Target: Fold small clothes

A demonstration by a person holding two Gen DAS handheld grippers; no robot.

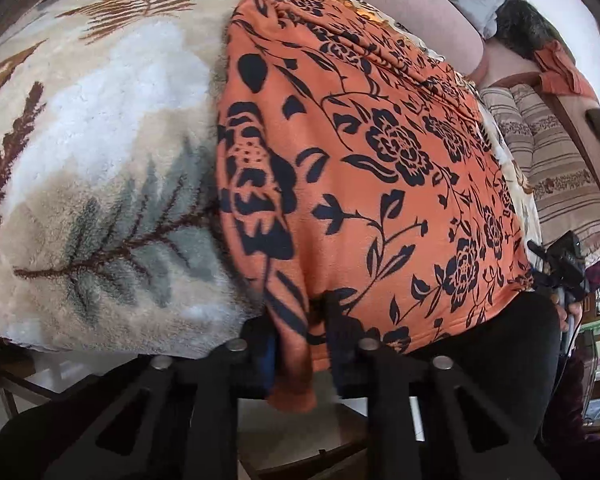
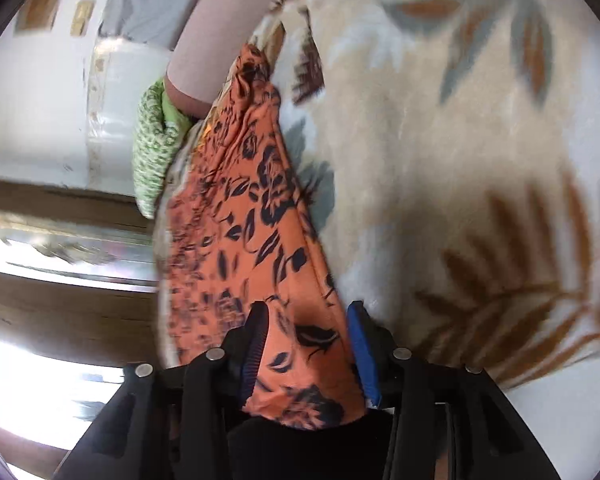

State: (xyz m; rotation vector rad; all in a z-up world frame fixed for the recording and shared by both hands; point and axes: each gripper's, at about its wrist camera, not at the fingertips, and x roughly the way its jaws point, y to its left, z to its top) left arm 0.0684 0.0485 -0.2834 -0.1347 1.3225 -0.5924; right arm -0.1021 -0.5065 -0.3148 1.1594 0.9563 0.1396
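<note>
An orange garment with a black flower print (image 1: 380, 160) lies spread on a plush cream blanket with leaf patterns (image 1: 100, 140), and its near edge hangs over the bed's edge. My left gripper (image 1: 304, 344) is shut on the garment's near left corner, where the cloth is pinched into a narrow fold between the fingers. In the right wrist view the same garment (image 2: 252, 220) runs away from me along the blanket (image 2: 460, 120). My right gripper (image 2: 308, 344) straddles its near corner. The blue pads (image 2: 362, 352) stand apart, and the cloth lies flat and wide between them.
A striped brown cushion (image 1: 548, 160) sits past the garment's right side, and a green patterned cloth (image 2: 156, 148) lies at its far end. A person's dark trousers (image 1: 500, 340) stand at the bed's edge. The floor and a wooden frame show below.
</note>
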